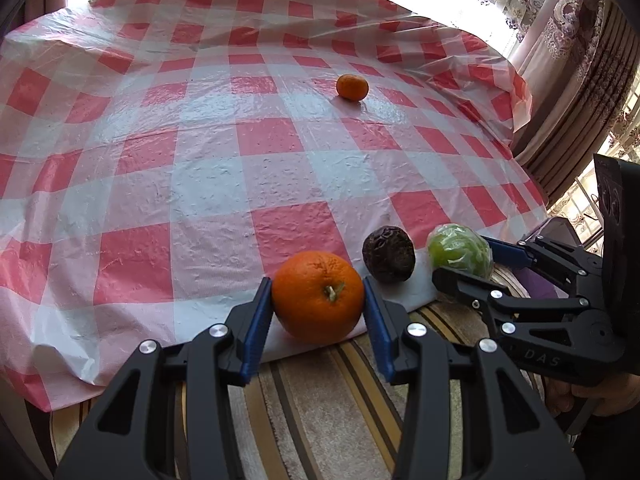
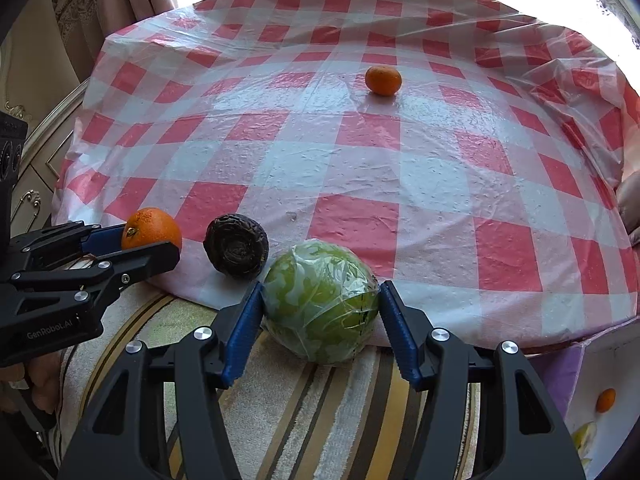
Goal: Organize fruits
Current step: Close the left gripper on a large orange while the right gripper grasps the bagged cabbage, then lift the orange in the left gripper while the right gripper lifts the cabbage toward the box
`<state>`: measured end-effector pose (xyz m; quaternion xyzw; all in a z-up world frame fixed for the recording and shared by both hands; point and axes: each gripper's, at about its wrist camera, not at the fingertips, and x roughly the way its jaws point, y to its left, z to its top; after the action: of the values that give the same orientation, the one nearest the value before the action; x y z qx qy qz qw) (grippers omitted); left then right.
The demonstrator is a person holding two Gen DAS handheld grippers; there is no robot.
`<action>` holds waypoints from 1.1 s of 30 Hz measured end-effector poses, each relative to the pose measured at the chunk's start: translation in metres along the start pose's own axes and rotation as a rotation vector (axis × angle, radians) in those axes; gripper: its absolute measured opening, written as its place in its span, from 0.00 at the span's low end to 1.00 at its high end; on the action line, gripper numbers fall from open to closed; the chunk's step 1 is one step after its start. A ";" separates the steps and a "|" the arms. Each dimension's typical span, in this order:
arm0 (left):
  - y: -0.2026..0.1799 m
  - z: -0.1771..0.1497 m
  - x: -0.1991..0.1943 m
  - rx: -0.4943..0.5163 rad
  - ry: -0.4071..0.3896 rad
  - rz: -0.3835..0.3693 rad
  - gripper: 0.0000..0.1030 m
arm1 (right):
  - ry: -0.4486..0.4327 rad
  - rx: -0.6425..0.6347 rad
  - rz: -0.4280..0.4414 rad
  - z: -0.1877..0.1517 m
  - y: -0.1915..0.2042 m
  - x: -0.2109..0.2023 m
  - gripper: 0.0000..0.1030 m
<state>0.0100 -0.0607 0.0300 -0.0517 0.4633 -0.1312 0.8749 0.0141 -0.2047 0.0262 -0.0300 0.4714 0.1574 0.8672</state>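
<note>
So along the near edge of the worktop (image 1: 168, 168) there's a row of three: the big orange (image 1: 318, 294) on the left, the wrinkled fruit (image 1: 389, 254) in the middle, the wrapped fruit (image 2: 320, 300) on the right. Left tool (image 1: 318, 308) sits around the big orange, right tool (image 2: 320, 320) around the wrapped fruit. The small mandarin (image 2: 383, 80) is well apart at about 12 o'clock, far back on the worktop. Striped cloth (image 2: 320, 420) lies at 6 o'clock, in front of the row.

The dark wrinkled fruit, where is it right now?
The dark wrinkled fruit sits at the near edge of the checked tablecloth, between the large orange on its left and the plastic-wrapped green fruit on its right, touched by neither tool.
</note>
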 end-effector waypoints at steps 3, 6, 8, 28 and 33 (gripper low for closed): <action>-0.003 0.002 -0.001 0.009 -0.003 0.014 0.43 | -0.010 0.021 -0.002 -0.005 -0.010 -0.006 0.56; -0.008 0.003 -0.002 0.022 -0.006 0.029 0.43 | -0.021 0.039 -0.004 -0.009 -0.020 -0.012 0.56; -0.012 0.003 -0.002 0.030 -0.008 0.037 0.43 | -0.030 0.048 -0.005 -0.011 -0.025 -0.016 0.56; -0.062 0.026 0.008 0.140 -0.032 0.032 0.43 | -0.086 0.163 -0.072 -0.033 -0.088 -0.049 0.56; -0.079 0.031 0.013 0.176 -0.032 0.020 0.43 | -0.092 0.195 -0.091 -0.039 -0.105 -0.055 0.56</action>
<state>0.0288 -0.1408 0.0538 0.0281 0.4363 -0.1616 0.8847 -0.0138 -0.3257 0.0394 0.0403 0.4423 0.0724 0.8930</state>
